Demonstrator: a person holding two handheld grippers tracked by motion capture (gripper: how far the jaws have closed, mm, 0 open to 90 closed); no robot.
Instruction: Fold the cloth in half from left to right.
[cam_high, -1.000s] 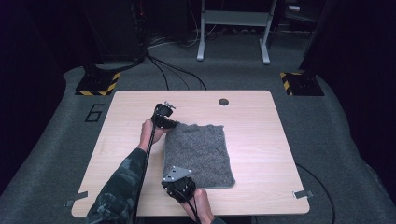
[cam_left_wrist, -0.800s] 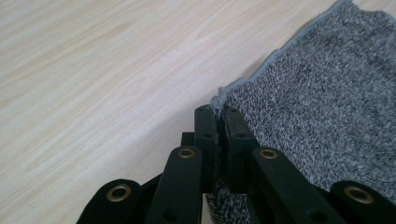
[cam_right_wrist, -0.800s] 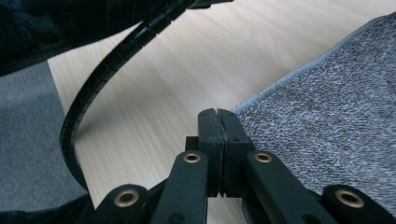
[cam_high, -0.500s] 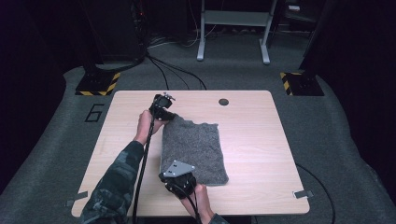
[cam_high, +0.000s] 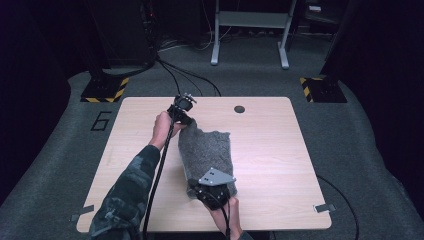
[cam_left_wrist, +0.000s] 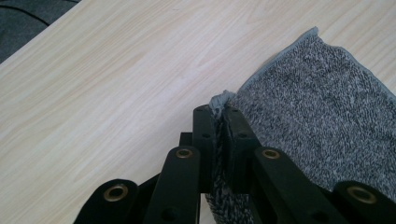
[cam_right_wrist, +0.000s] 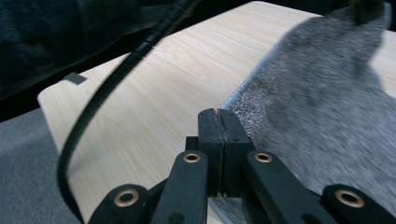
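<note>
A grey towel (cam_high: 207, 152) lies near the middle of the pale wooden worktop (cam_high: 280, 150), its long axis running from the far edge toward the person's side, held at both ends of its left border by two sets of tongs. The left tongs (cam_high: 181, 114) pinch the far-left corner; in the left gripper view the jaws are closed tight on the hemmed corner of the towel (cam_left_wrist: 308, 107), with a tuft of fabric poking out between the tips of the left tongs (cam_left_wrist: 219, 112). The right tongs (cam_high: 209, 189) grip the near-left corner, and in the right gripper view the right tongs (cam_right_wrist: 219, 122) have their jaws pressed together on the towel (cam_right_wrist: 327, 93) at its hem. The cloth spreads away to the right of both grips, so a fold across the short axis, left border carried over to the right, looks like the likely move, with both hands equally placed for it. The left forearm reaches well forward across the worktop, sleeve low and wrist raised; the right hand sits close to the near edge, tongs pointing forward.
</note>
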